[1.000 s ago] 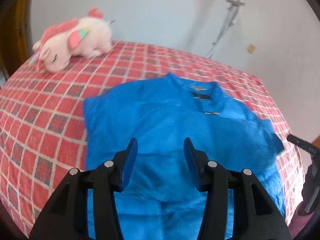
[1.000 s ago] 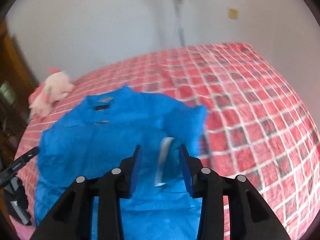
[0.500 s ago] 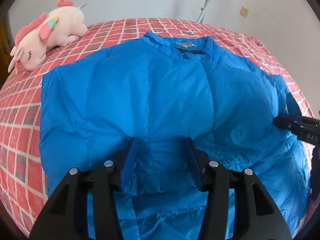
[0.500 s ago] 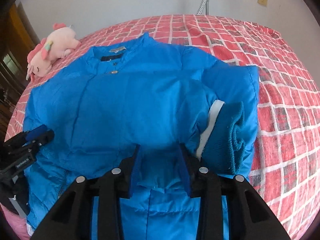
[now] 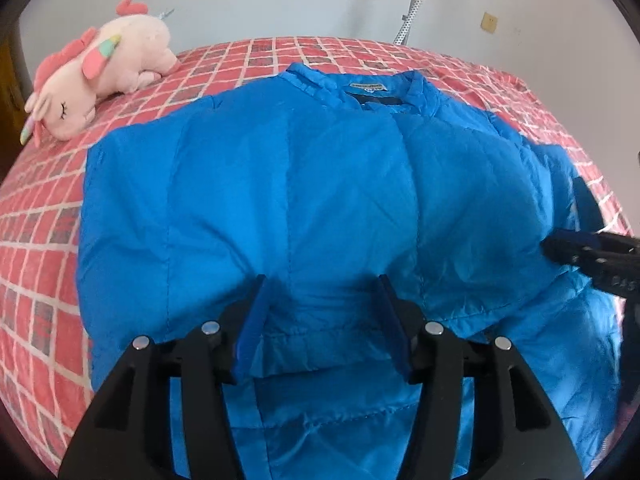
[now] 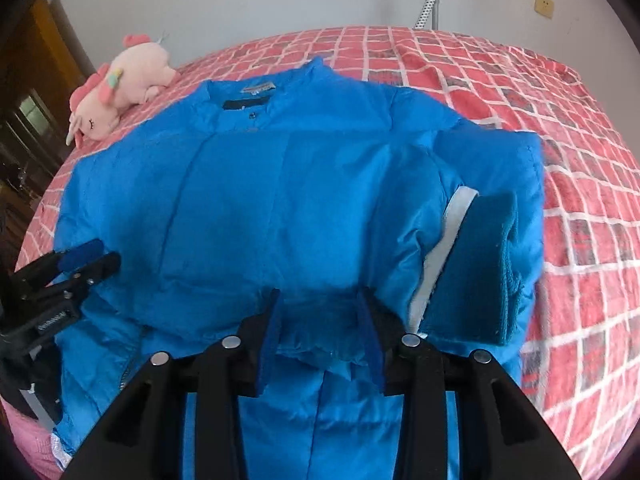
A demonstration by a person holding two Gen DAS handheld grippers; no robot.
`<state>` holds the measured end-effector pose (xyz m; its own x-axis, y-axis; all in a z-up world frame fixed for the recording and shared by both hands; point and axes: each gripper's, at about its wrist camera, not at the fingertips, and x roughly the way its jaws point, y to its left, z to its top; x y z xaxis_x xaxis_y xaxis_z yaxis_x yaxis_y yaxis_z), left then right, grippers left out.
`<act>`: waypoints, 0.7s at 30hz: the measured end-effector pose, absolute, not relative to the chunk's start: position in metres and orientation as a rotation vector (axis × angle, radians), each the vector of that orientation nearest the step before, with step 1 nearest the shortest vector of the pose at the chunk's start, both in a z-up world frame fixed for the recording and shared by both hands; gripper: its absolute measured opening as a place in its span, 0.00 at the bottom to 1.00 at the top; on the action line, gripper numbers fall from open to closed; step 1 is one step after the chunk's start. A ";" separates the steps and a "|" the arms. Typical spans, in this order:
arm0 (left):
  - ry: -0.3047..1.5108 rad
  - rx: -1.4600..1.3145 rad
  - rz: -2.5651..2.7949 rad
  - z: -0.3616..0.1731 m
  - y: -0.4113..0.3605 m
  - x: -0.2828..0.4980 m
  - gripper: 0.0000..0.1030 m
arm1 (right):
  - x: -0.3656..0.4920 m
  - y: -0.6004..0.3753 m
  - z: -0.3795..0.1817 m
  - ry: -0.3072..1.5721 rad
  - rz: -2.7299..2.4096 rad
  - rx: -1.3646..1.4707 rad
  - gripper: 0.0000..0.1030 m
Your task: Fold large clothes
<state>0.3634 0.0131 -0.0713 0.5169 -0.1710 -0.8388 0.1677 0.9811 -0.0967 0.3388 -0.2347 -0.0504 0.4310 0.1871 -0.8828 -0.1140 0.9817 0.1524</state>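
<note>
On the red checked bedspread (image 5: pixel 48 240) lies the blue puffer jacket (image 5: pixel 300 200), collar toward 12 o'clock, hem folded up toward the collar. Left gripper (image 5: pixel 322 320) straddles that folded hem edge at 6 o'clock; jaws are opening, fabric sits between them, pads apparently not pinching. Right gripper (image 6: pixel 320 328) is partly open, jaws opening slightly, with a bunch of hem fabric between them; firm grip or not, cannot tell. Judgement: jacket is light, puffy, soft, with a slick shell likely to slide and spring back, so take it by the stitched hem or seams. Right view alone shows the knit cuff (image 6: pixel 480 272) of a folded-in sleeve at 3 o'clock. Left view shows the plush unicorn (image 5: pixel 96 68) closer at 10 o'clock.
</note>
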 end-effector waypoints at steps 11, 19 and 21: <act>0.905 -0.039 -0.171 0.002 0.049 0.296 0.68 | 0.254 -0.267 0.012 0.941 0.250 0.149 0.55; 0.958 -0.021 -0.012 -0.012 0.119 0.186 0.74 | 0.153 -0.324 -0.001 0.966 0.192 0.106 0.59; 0.980 -0.059 0.011 -0.020 0.133 0.158 0.74 | 0.129 -0.333 -0.004 0.971 0.188 0.120 0.64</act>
